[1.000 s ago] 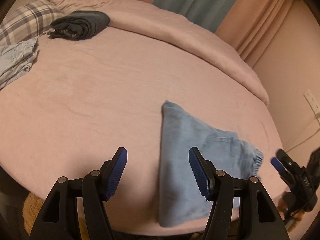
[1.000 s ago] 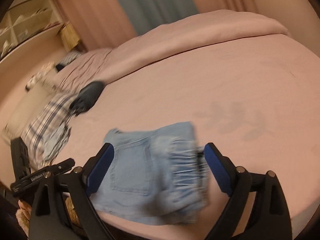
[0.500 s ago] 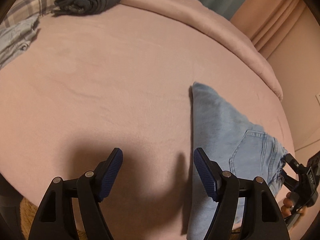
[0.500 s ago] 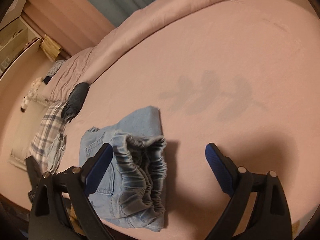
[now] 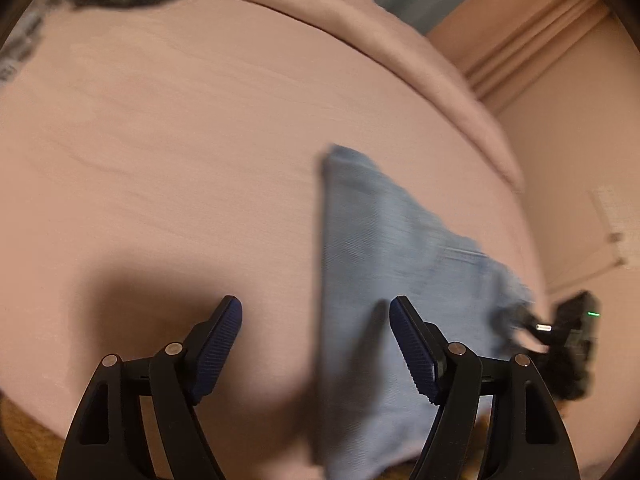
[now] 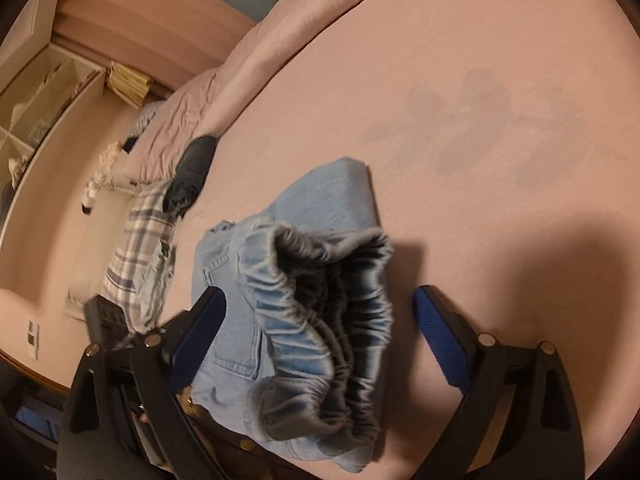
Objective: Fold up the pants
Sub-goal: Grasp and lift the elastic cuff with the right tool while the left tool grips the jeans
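Light blue denim pants (image 5: 380, 240) lie folded on the pink bed (image 5: 180, 140), near its front edge. My left gripper (image 5: 314, 308) is open just above the bed, with the pants' straight folded edge running between its fingers and the right pad over the denim. My right gripper (image 6: 318, 296) is open too. It straddles the bunched elastic waistband (image 6: 332, 320) of the pants (image 6: 328, 196), and neither pad presses on it. In the left wrist view, the right gripper (image 5: 572, 332) shows blurred at the pants' far right end.
A dark rolled garment (image 6: 192, 168) and a plaid cloth (image 6: 136, 248) lie toward the head of the bed. A rolled pink duvet (image 5: 360, 20) runs along the far side. A wall with a socket (image 5: 608, 216) stands close on the right.
Both grippers have sunk toward the bed and tilted downward. The waistband, off to the left half a second ago, now lies between the right jaws. The left jaws stand slightly wider.
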A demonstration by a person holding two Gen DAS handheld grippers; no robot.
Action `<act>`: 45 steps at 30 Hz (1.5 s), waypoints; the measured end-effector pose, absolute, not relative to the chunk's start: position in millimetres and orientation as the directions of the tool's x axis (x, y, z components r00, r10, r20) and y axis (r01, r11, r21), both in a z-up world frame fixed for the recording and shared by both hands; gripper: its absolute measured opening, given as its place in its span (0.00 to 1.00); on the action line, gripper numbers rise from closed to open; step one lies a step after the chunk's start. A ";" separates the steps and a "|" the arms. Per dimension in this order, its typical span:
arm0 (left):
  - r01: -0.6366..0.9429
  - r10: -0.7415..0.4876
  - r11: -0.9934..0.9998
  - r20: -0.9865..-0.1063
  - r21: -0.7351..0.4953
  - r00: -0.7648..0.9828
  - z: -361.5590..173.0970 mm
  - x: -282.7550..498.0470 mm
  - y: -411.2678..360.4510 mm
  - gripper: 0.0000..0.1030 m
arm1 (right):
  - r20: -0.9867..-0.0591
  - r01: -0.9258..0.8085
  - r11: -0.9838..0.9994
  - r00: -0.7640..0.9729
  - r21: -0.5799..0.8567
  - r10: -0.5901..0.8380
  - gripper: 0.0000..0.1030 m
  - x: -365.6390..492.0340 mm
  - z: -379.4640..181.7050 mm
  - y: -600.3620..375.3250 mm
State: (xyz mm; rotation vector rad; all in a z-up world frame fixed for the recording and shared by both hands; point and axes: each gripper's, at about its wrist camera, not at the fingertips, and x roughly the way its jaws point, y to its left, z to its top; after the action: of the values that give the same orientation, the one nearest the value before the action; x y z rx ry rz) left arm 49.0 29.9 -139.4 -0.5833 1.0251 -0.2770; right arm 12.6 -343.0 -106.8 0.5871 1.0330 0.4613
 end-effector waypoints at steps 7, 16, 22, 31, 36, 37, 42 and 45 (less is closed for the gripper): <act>0.015 -0.502 0.828 -0.728 -0.561 0.467 -149.5 61.5 -0.6 0.73 | -0.667 -0.137 0.766 0.413 0.628 0.620 0.93 12.6 -112.9 -315.8; 0.048 -0.413 0.893 -0.771 -0.448 0.484 -141.5 73.7 -32.0 0.43 | -0.717 -0.126 0.846 0.475 0.518 0.510 0.66 21.4 -115.5 -296.5; 0.053 -0.322 0.933 -0.756 -0.357 0.570 -109.8 56.0 -44.7 0.17 | -0.684 -0.130 0.845 0.530 0.518 0.501 0.44 12.0 -97.9 -301.2; 0.142 -0.349 0.928 -0.673 -0.344 0.652 -56.5 53.3 -38.9 0.17 | -0.597 -0.213 0.874 0.658 0.436 0.458 0.43 -1.9 -34.9 -296.9; 0.167 -0.359 0.925 -0.640 -0.342 0.679 -40.0 79.1 -49.6 0.17 | -0.573 -0.223 0.887 0.694 0.403 0.435 0.44 12.2 -11.1 -302.6; 0.167 -0.360 0.924 -0.637 -0.343 0.682 -40.2 82.6 -48.0 0.17 | -0.570 -0.228 0.890 0.700 0.394 0.431 0.44 15.6 -7.9 -304.1; 0.132 -0.340 0.930 -0.668 -0.343 0.662 -57.3 106.2 -50.9 0.17 | -0.597 -0.238 0.898 0.679 0.370 0.426 0.44 49.5 -11.6 -305.9; 0.100 -0.326 0.934 -0.706 -0.343 0.629 -76.8 115.1 -49.6 0.17 | -0.641 -0.231 0.903 0.641 0.363 0.422 0.44 75.4 -32.0 -305.7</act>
State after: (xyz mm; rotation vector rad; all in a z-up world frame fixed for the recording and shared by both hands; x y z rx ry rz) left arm 115.1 -49.6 -76.8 -0.2836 0.8593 -0.2478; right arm 75.4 -305.7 -32.0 0.2587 0.7927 0.3767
